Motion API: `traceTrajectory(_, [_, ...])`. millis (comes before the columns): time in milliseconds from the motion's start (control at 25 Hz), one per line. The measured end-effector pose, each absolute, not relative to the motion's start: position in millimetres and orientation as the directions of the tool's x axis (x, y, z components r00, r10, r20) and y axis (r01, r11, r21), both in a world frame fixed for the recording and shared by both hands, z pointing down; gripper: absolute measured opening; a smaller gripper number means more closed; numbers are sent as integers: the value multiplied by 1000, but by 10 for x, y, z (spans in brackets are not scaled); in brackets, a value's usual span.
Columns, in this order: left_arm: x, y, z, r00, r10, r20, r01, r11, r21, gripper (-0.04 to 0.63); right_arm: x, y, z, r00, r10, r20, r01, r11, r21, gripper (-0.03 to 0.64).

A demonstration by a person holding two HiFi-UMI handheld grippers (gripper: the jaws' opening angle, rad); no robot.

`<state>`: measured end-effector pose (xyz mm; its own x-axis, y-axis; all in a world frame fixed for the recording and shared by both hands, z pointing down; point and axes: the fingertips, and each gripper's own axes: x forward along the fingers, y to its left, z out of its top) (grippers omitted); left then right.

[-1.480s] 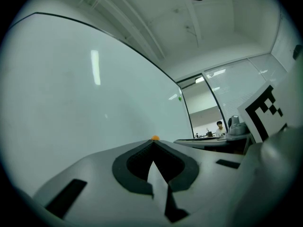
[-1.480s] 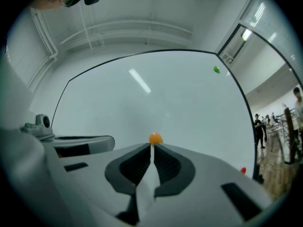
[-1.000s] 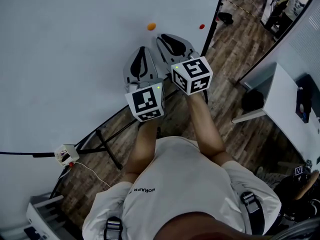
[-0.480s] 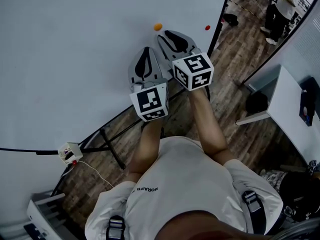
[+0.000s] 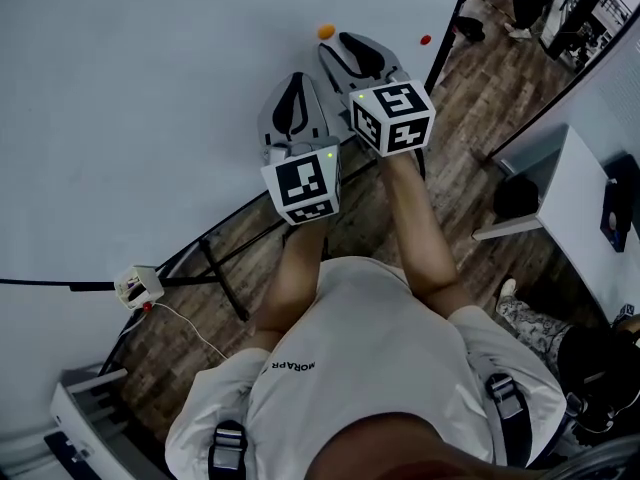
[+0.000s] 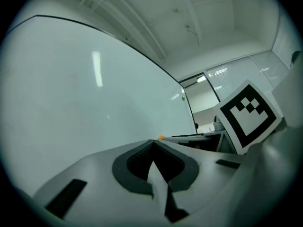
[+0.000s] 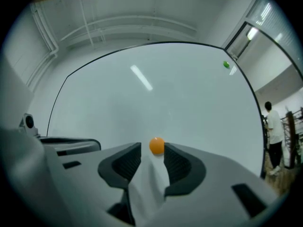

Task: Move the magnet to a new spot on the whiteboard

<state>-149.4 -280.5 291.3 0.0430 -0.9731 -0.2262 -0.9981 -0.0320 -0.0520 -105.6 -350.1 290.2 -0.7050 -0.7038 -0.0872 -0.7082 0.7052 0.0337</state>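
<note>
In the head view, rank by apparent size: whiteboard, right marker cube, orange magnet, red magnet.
1. whiteboard
2. right marker cube
3. orange magnet and red magnet: both tiny, about alike, so unranked.

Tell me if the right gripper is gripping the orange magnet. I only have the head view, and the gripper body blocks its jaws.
Observer: No. In the right gripper view, the right gripper has just been opening its jaws. The orange magnet sits between the tips on the whiteboard, with the pads off it.
Operator: Left gripper?
Observer: In the left gripper view, the left gripper has its jaws together with nothing between them.
Operator: Any magnets besides the red magnet?
Observer: A green magnet, high near the board's right edge.
</note>
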Motion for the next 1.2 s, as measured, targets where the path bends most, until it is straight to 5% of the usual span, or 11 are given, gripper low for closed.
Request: traceTrajectory(1200, [-1537, -2787, 2901, 31, -974, -226, -999, -20, -50, 3, -1146, -3698, 2834, -680, -731, -59, -733, 679, 39, 147])
